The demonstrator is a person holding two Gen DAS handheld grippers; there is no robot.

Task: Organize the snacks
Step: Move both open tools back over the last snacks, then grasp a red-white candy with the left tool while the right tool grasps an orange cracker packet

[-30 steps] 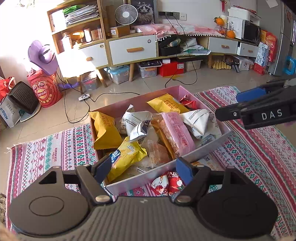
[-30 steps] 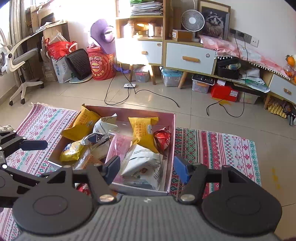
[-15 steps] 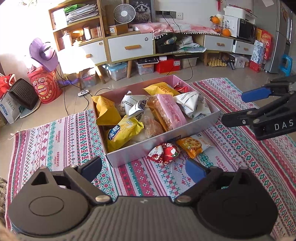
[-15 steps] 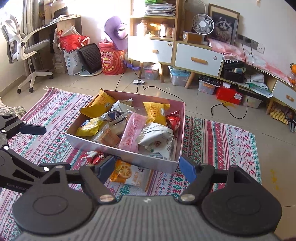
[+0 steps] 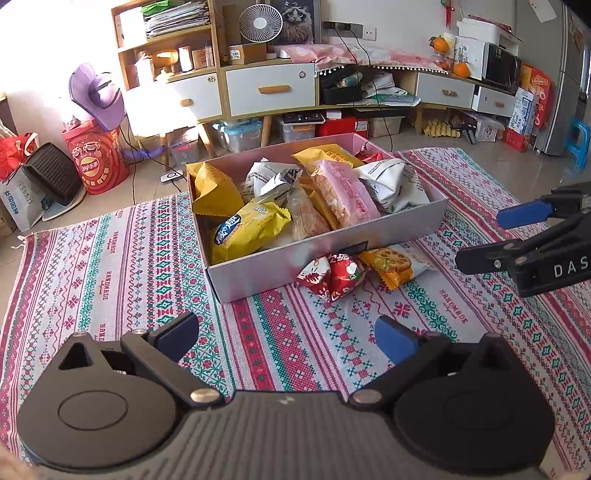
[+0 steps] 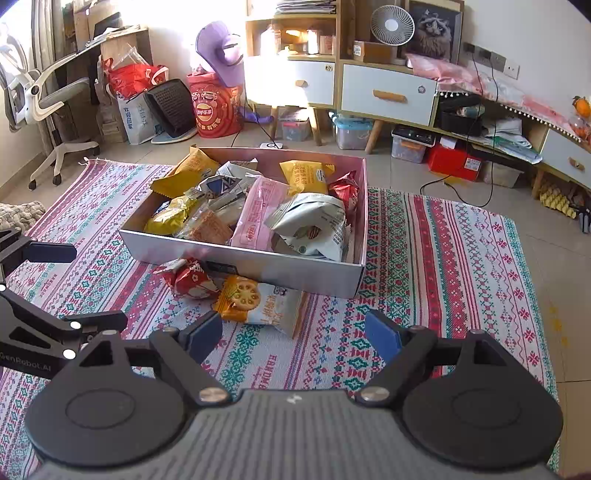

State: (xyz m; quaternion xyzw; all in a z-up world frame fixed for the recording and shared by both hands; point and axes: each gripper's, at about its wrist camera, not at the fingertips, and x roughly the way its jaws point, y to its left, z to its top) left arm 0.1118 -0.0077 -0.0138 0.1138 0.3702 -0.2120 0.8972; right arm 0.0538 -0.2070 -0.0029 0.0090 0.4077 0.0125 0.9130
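Left wrist view is showing a box (image 5: 325, 254) sitting on a patterned rug (image 5: 122, 258), crammed with snack packs: yellow, white, and one long pink pack (image 5: 343, 192). Two packs are lying on the rug, touching the box's near wall: a red pack (image 5: 334, 273) and an orange biscuit pack (image 5: 391, 260), side by side. "HANDMADE" is reading along the rug's stripes.

Left gripper (image 5: 286, 338) is hovering over bare rug short of the red pack, jaws opening wide with nothing between them. Right gripper (image 6: 293, 336) is hanging just short of the biscuit pack, jaws opening, also empty; "DAS" is showing on its side in the left view.

Tiled floor is lying beyond the rug. Behind it, a wooden cabinet (image 5: 271, 88) with white drawers is carrying a fan (image 5: 258, 22). A red Lay's bag (image 5: 96, 162) is standing at left.
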